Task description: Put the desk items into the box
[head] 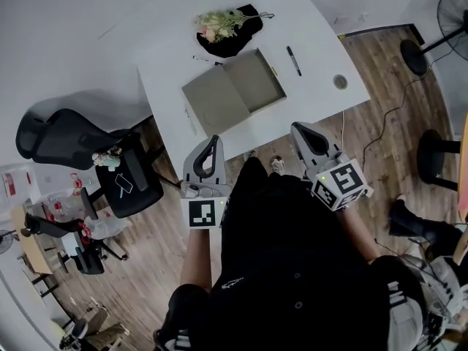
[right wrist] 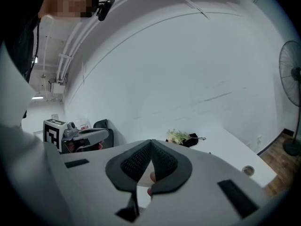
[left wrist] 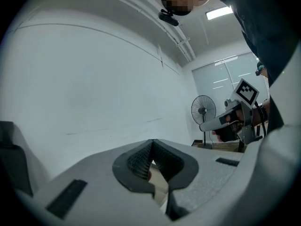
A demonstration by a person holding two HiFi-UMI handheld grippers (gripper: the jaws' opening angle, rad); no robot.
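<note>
An open cardboard box [head: 234, 93] lies on the white desk [head: 322, 42], its lid folded out to the left. A black pen [head: 294, 61] rests right of the box, and a white marker [head: 207, 60] lies by its back left corner. Behind it a bunch of flowers [head: 219, 22] sits on a black bag [head: 238, 39]; the flowers [right wrist: 180, 136] also show in the right gripper view. My left gripper [head: 214, 140] and right gripper [head: 299, 129] are held close to my body at the desk's near edge, both shut and empty. Each one's tips meet in its own view, left gripper [left wrist: 151, 142], right gripper [right wrist: 151, 143].
A round cable grommet [head: 340, 81] is set in the desk's right side. A black office chair [head: 73, 137] stands to the left on the wooden floor. A standing fan [head: 447, 6] and a round stool base [head: 431, 156] are at the right. White walls fill both gripper views.
</note>
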